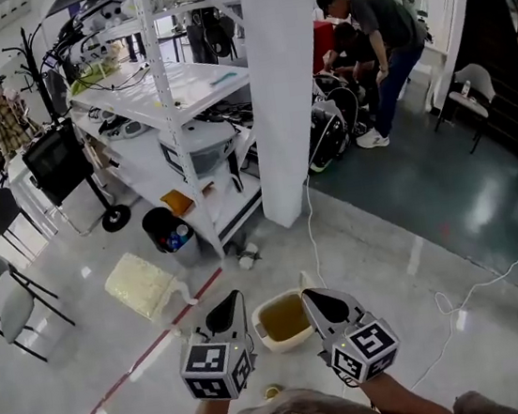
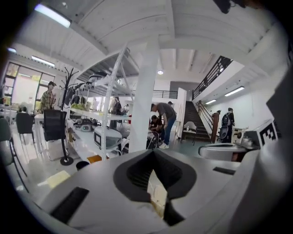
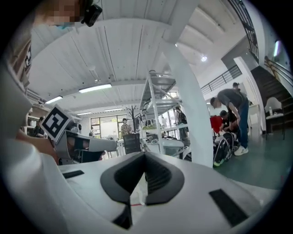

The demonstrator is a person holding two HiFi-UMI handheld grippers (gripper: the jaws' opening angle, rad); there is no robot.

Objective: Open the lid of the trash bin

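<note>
Two claws closed and empty, trash bin just ahead.
Left claw (image 1: 229, 302) and right claw (image 1: 310, 296): jaws together, nothing gripped. Cream trash bin (image 1: 265, 335) sits on the floor just beyond and between both tips; lid position can't be made out. Farther ahead stand a white pillar (image 1: 285, 84) and a shelf rack (image 1: 172, 118).

Glossy pale grey floor (image 1: 413, 228), red tape line (image 1: 133, 367) crossed it, cream trash bin (image 1: 284, 321) stood bottom centre, yellow cushion (image 1: 140, 285) lay to its left, black bucket (image 1: 170, 234) beyond, white cable (image 1: 478, 286) trailed right.
</note>
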